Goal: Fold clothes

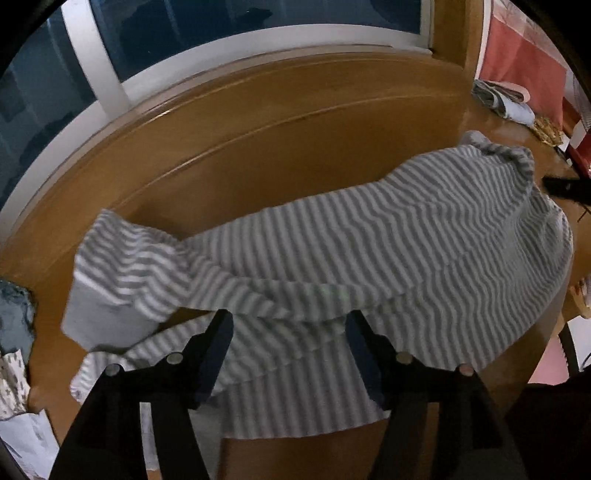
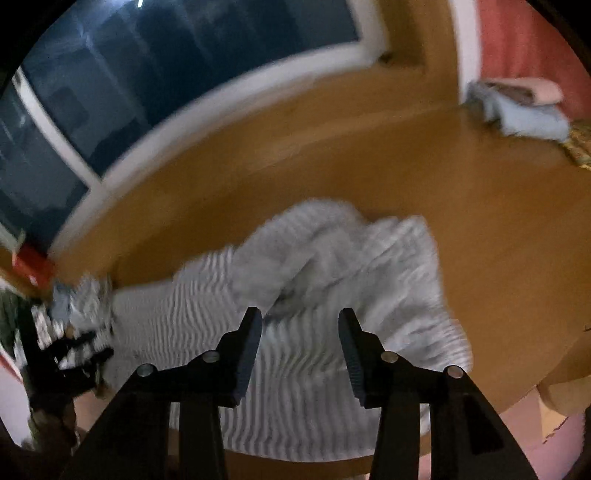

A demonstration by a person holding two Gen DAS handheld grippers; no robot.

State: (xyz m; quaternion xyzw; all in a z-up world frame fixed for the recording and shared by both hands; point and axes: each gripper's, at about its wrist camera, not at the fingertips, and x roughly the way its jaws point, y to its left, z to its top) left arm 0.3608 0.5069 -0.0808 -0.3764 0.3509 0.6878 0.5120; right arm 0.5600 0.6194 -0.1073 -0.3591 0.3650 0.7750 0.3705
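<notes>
A grey-and-white striped garment (image 1: 369, 251) lies spread across the wooden table (image 1: 258, 122), one sleeve (image 1: 122, 266) stretched to the left and a fold running across its near part. My left gripper (image 1: 288, 321) is open just above the garment's near fold, nothing between its fingers. In the blurred right wrist view the same striped garment (image 2: 314, 295) lies bunched at its far end, and my right gripper (image 2: 299, 317) hangs open over it, holding nothing. The right gripper's tip (image 1: 565, 186) shows at the right edge of the left wrist view.
A pile of folded clothes (image 1: 502, 99) sits at the table's far right corner beside a red curtain (image 1: 524, 62). More laundry (image 1: 14, 332) lies at the left edge. A dark window (image 1: 221, 33) runs behind the table. The other gripper (image 2: 62, 362) shows at far left.
</notes>
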